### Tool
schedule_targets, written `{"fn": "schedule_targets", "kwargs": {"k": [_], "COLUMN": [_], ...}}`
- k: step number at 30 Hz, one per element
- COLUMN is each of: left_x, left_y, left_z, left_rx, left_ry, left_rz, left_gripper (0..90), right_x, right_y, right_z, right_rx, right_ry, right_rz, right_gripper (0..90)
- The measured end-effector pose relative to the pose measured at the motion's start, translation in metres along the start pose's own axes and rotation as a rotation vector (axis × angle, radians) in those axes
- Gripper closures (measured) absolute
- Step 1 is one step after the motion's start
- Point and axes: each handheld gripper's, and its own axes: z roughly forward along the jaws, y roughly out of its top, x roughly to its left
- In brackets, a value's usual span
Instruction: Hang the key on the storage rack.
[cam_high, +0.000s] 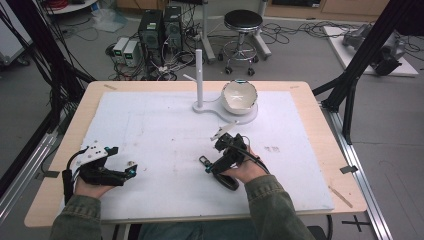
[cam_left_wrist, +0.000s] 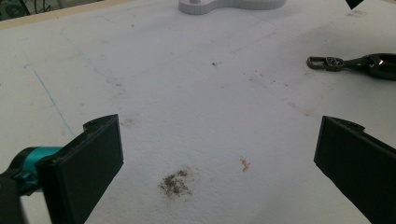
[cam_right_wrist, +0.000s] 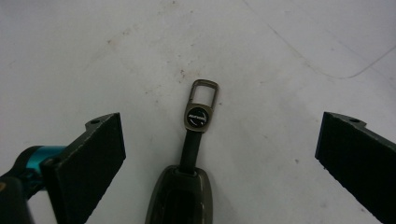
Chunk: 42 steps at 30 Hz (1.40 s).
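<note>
A dark key fob with a strap and metal clasp lies flat on the white mat, right of centre near the front. My right gripper hangs just above it, open; in the right gripper view the fob and its clasp lie between the wide-apart jaws, untouched. My left gripper rests open at the front left, holding nothing. In the left gripper view, the mat between its jaws bears only stains, and the fob lies far off to the right.
A white stand with an upright pole and a white bowl on its base sit at the back centre of the mat. Black frame posts flank the table. A stool and computers stand on the floor beyond.
</note>
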Motion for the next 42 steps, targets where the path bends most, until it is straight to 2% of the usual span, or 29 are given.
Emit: {"fn": "schedule_targets", "kwargs": {"k": [4, 14, 18, 20, 24, 25, 34, 37, 40, 42], "left_x": [0.0, 0.0, 0.0, 0.0, 0.0, -0.001, -0.001, -0.002, -0.001, -0.002], "left_y": [0.0, 0.0, 0.0, -0.001, -0.001, -0.001, -0.001, -0.001, -0.001, -0.001], "left_z": [0.0, 0.001, 0.002, 0.002, 0.002, 0.003, 0.003, 0.004, 0.004, 0.004], "left_rx": [0.002, 0.007, 0.016, 0.015, 0.019, 0.02, 0.026, 0.03, 0.03, 0.028], "left_ry": [-0.002, -0.006, -0.014, -0.014, -0.017, -0.016, -0.022, -0.023, -0.024, -0.025], "left_rz": [0.002, 0.005, 0.015, 0.013, 0.014, 0.012, 0.018, 0.018, 0.018, 0.017], "left_gripper": [1.7, 1.7, 1.7, 1.7, 1.7, 1.7, 1.7, 1.7, 1.7, 1.7], "right_x": [0.004, 0.013, 0.015, 0.015, 0.015, 0.015, 0.016, 0.015, 0.015, 0.014], "right_y": [0.003, 0.003, 0.002, 0.002, 0.003, 0.003, 0.006, 0.007, 0.01, 0.013], "right_z": [0.006, 0.026, 0.03, 0.03, 0.029, 0.029, 0.032, 0.032, 0.034, 0.034], "right_rx": [0.03, 0.192, 0.235, 0.255, 0.256, 0.254, 0.281, 0.288, 0.311, 0.324], "right_ry": [0.0, 0.017, 0.004, 0.016, 0.017, 0.011, -0.038, -0.045, -0.057, -0.05], "right_rz": [-0.016, -0.05, -0.045, -0.03, -0.004, 0.018, 0.065, 0.089, 0.108, 0.108], "right_gripper": [0.5, 0.8, 7.0, 17.7, 32.4, 34.5, 54.3, 56.1, 61.7, 74.6]}}
